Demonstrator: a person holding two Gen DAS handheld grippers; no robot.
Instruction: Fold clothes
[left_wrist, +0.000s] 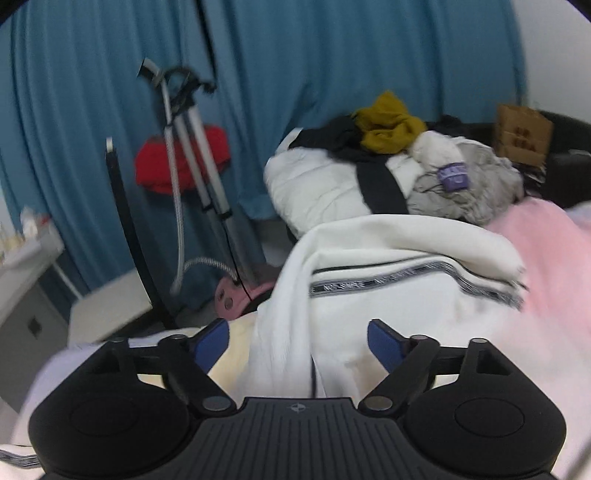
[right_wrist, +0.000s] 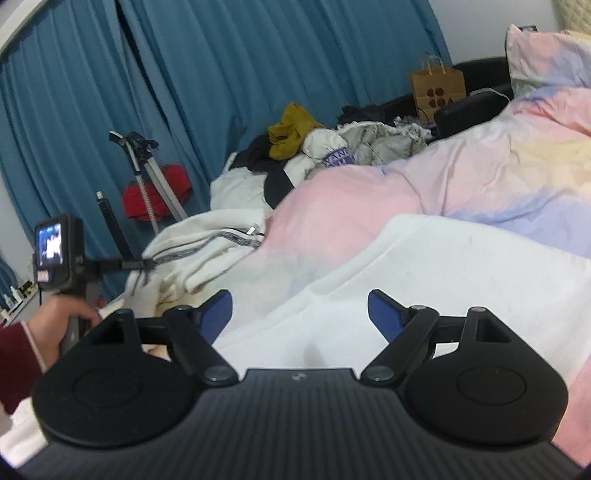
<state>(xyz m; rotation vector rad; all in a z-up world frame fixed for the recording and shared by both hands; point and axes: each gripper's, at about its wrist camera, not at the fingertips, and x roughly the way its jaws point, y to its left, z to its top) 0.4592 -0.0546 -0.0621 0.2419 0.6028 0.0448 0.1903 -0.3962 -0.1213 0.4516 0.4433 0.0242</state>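
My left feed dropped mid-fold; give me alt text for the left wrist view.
The left gripper hangs open over a rumpled white garment with black-and-white lettered trim, pads not touching it, on pastel pink bedding. Behind lie a heap of unfolded clothes and a teal curtain.

Motion blur smears the white garment with the grey patterned trim ahead of the left claw, its trim lettering unreadable. Left of that claw, the small bottles on the white shelf stay too blurred to identify. Beside the right claw, the dark red sleeve runs off the frame's edge.
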